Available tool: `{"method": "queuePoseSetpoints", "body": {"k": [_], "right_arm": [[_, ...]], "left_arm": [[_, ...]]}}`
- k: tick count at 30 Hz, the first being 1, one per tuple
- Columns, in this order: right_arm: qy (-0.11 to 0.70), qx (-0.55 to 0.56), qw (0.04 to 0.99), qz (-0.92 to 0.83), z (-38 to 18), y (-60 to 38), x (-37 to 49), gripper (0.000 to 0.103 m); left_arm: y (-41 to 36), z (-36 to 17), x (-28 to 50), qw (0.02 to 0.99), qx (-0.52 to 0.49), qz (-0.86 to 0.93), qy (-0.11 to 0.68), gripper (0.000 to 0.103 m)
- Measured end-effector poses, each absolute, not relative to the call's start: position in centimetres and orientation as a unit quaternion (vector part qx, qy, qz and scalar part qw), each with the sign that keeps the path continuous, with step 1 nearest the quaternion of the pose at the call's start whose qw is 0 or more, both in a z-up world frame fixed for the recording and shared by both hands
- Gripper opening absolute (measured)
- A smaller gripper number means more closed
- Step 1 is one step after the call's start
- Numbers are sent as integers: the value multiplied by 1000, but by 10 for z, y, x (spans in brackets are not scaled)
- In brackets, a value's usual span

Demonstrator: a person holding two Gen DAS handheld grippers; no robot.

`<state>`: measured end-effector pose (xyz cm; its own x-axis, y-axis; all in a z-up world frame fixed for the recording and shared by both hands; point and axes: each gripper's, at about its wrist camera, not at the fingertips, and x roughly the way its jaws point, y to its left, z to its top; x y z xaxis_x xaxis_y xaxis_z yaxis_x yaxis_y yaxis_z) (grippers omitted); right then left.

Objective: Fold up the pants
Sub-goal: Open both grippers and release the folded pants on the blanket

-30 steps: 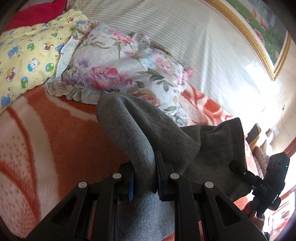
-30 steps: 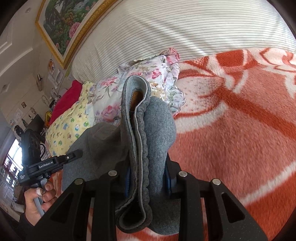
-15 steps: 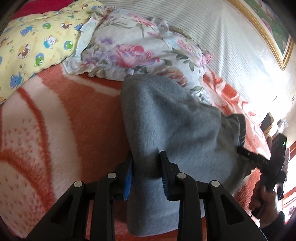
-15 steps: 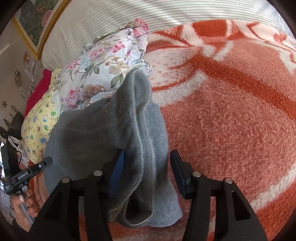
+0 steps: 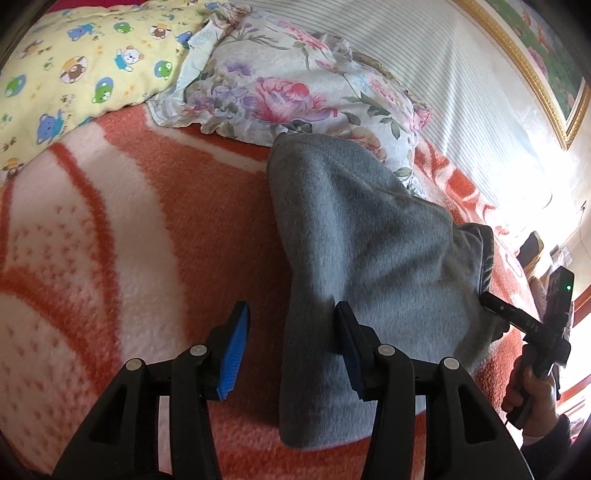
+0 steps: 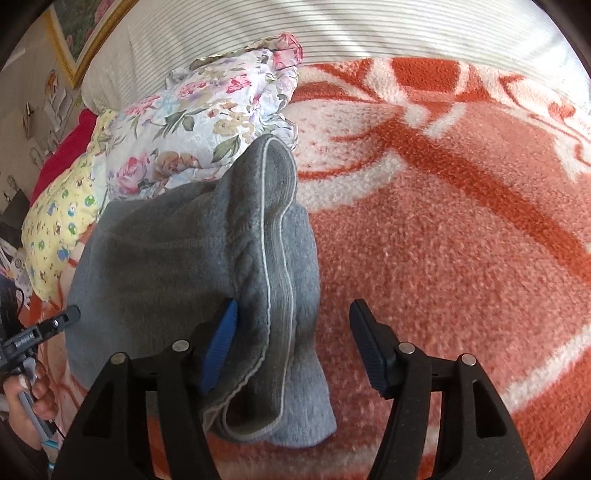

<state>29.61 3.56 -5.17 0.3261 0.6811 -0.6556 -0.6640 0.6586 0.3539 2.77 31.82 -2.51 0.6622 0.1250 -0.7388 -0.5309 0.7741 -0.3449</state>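
Note:
The grey fleece pants point(image 5: 354, 251) lie folded in a bundle on the orange and white blanket point(image 5: 147, 229). My left gripper point(image 5: 291, 350) is open; the near fold of the pants rests loose between its blue pads, against the right one. My right gripper point(image 6: 295, 347) is open too, wide apart, with the waistband end of the pants point(image 6: 258, 258) lying slack against its left pad. The right gripper also shows in the left wrist view point(image 5: 532, 325), at the far side of the bundle, and the left gripper's tip in the right wrist view point(image 6: 55, 325).
A floral pillow point(image 5: 295, 85) lies just behind the pants, touching them. A yellow cartoon-print pillow point(image 5: 81, 62) is to its left. A striped headboard point(image 6: 332, 29) and a framed picture point(image 5: 554, 55) stand behind. Open blanket point(image 6: 461, 221) stretches right of the pants.
Both grippers have opened and let go of the pants. The pants have dropped from held-up folds to a bundle resting on the blanket.

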Motion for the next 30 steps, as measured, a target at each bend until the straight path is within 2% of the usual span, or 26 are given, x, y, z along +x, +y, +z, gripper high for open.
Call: {"method": "queuePoseSetpoints", "body": {"k": [6, 9, 14, 17, 21, 30], "right_arm": [[376, 5, 829, 414, -41, 12, 271, 65], [398, -26, 824, 402, -49, 13, 270, 65], [392, -4, 827, 402, -37, 5, 264, 65], [375, 0, 821, 429, -19, 3, 252, 66], [361, -22, 807, 466, -5, 10, 234, 73], [331, -57, 789, 515, 15, 14, 203, 85]], "left_arm": [[304, -23, 15, 867, -266, 193, 373, 51], [297, -28, 11, 863, -262, 197, 385, 51], [284, -19, 5, 865, -245, 200, 390, 52], [275, -10, 2, 868, -232, 200, 391, 58], [258, 3, 3, 877, -206, 194, 388, 68], [230, 28, 2, 892, -156, 196, 375, 79]]}}
